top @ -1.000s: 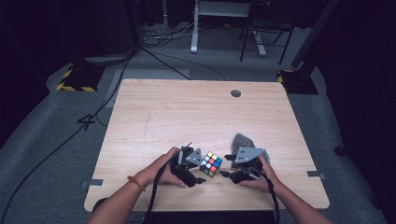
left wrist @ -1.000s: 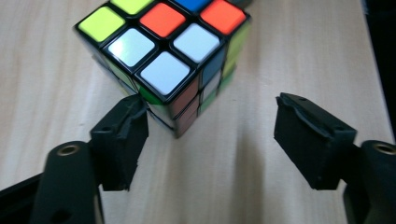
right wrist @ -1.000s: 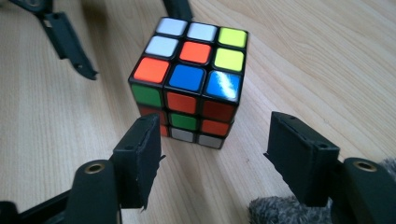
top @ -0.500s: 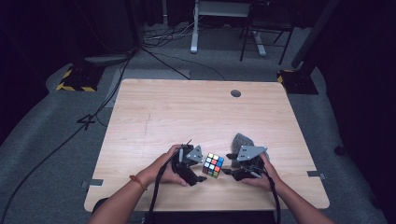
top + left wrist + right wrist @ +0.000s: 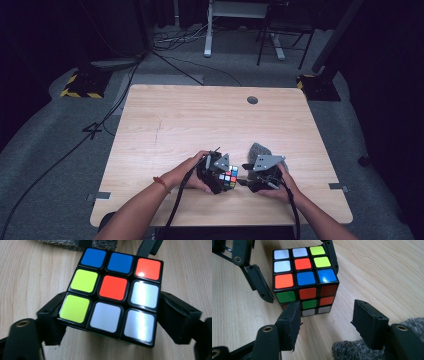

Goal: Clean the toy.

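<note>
Now the cube (image 5: 229,178) is pinched between the left gripper's (image 5: 223,176) fingers (image 5: 178,320), one pressed on each side, and sits low on the tabletop (image 5: 190,125) at about 6 o'clock, near the front edge. Compared with a second ago, little has shifted: the cube is seen in almost the same spot, and the two hands have stayed tight together around it. The right gripper (image 5: 245,182) has been kept just at the cube's 3 o'clock, its fingers (image 5: 290,322) spread, one tip close to or perhaps touching the cube's lower layers; contact cannot be told for sure. A grey furry cloth (image 5: 260,150) lies at the right gripper's 12 o'clock, touching or just behind it. Judged from this, the cube is being steadied by the left while the right is lined up for a grip on a layer; a turn seems not yet begun.
</note>
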